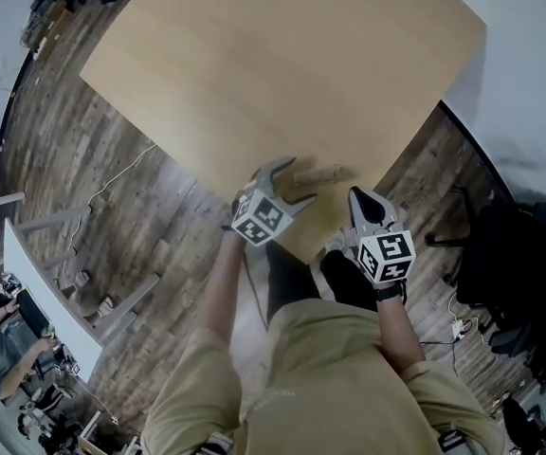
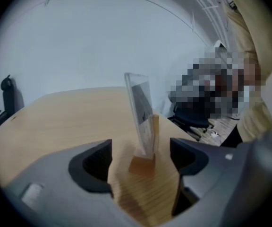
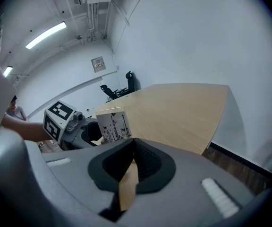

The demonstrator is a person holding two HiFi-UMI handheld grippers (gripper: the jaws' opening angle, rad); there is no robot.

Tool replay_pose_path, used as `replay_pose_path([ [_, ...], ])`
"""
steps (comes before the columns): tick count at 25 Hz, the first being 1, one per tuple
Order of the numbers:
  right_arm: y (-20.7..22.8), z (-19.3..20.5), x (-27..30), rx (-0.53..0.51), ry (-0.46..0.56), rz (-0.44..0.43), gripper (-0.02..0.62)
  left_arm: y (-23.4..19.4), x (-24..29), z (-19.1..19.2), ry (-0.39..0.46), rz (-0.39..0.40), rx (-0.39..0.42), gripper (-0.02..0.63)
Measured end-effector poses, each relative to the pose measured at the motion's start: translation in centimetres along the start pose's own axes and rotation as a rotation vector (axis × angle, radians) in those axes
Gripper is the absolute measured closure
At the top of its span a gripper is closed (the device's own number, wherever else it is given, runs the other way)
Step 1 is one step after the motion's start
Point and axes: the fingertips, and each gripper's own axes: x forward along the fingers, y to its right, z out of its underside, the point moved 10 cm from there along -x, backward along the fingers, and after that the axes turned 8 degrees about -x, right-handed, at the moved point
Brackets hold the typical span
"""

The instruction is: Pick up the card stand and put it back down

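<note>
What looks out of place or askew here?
Nothing stands out: the clear acrylic card stand on its wooden base stands upright on the light wooden table, near its edge, between the jaws of the open left tool.

Brightness: even, cool indoor light; all three views are well lit.
Source: ceiling strip lights (image 3: 45,36), upper left in the right gripper view.
Shadows: soft and faint on the desk (image 1: 254,74).
Blur: the left claw (image 2: 140,148) and the base of the card stand (image 2: 143,122) are soft and out of focus.
Distortion: fisheye bowing of the desk edges; dark vignette round both gripper views.
</note>
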Motion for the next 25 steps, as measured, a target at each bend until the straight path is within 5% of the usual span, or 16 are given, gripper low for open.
replay_pose_path([
  [8,0.7,0.7,-0.2,0.030,-0.005,0.043,0.591,0.4,3.5,-1.6,0.017,0.129,0.083,0.298],
  [19,1.6,1.5,-1.3,0.057,-0.004,0.087,0.591,1.2,5.0,-2.3,0.014,0.192,0.160,0.559],
  [25,1.5,0.5,-2.1,0.080,0.037,0.064,0.591,2.8,4.7,-2.8,0.012,0.183,0.124,0.569],
])
